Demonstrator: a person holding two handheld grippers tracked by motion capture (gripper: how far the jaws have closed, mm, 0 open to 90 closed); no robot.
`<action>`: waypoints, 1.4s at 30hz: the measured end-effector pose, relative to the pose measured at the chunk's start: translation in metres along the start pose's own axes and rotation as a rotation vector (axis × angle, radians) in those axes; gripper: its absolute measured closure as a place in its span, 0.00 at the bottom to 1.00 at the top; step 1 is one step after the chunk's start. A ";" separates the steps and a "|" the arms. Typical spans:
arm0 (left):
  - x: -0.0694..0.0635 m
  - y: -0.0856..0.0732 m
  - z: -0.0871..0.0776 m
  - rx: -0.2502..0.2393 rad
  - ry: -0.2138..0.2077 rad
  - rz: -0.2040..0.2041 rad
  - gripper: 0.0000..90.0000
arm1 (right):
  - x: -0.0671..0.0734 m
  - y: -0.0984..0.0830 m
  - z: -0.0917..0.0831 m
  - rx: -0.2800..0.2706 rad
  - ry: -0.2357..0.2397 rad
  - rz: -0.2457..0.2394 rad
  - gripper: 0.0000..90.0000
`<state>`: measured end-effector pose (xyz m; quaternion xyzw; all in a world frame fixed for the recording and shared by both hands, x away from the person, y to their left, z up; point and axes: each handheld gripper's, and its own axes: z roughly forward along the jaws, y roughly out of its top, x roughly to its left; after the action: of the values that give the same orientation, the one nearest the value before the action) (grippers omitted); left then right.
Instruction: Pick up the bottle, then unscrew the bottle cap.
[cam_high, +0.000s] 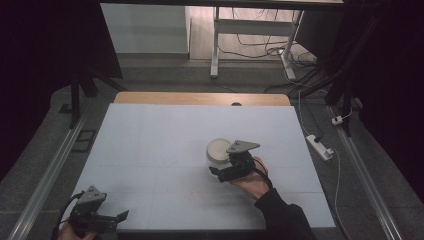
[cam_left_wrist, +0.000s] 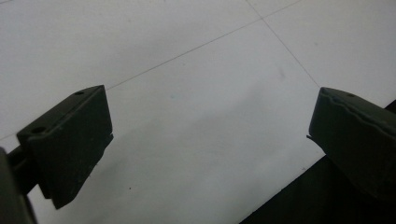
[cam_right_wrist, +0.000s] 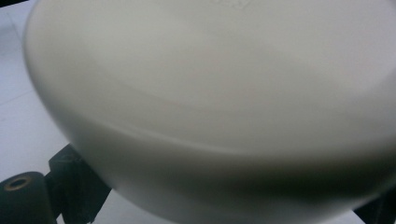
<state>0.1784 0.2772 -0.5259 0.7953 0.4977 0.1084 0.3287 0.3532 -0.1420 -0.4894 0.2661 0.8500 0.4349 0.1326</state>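
Black right gripper (cam_high: 218, 169), held in the person's right hand (cam_high: 252, 181), sits at the near side of a white bowl (cam_high: 218, 151). Right gripper view: bowl wall (cam_right_wrist: 210, 102) lies between the jaws, one at each lower corner; whether they press on it, cannot tell. Bowl stands on the pale blue table top (cam_high: 165, 135), right of centre. Left gripper (cam_high: 116, 218) at the near left edge, jaws wide apart over bare top (cam_left_wrist: 201, 93), holding nothing.

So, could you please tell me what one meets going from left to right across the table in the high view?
Left gripper → white bowl → right gripper, at the bowl's near side → person's right hand.
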 end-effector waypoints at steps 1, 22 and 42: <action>0.000 0.000 0.000 0.000 0.000 0.000 0.00 | 0.002 0.000 0.000 0.000 0.005 -0.003 0.07; 0.000 0.000 0.000 0.002 -0.001 0.000 0.00 | 0.042 0.007 0.007 -0.004 0.092 -0.051 0.07; 0.004 0.000 -0.001 -0.011 -0.025 -0.025 0.00 | 0.058 0.005 0.010 0.000 0.134 -0.075 0.07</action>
<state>0.1795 0.2811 -0.5260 0.7884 0.5029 0.0970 0.3406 0.3120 -0.0997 -0.4909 0.2043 0.8664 0.4464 0.0914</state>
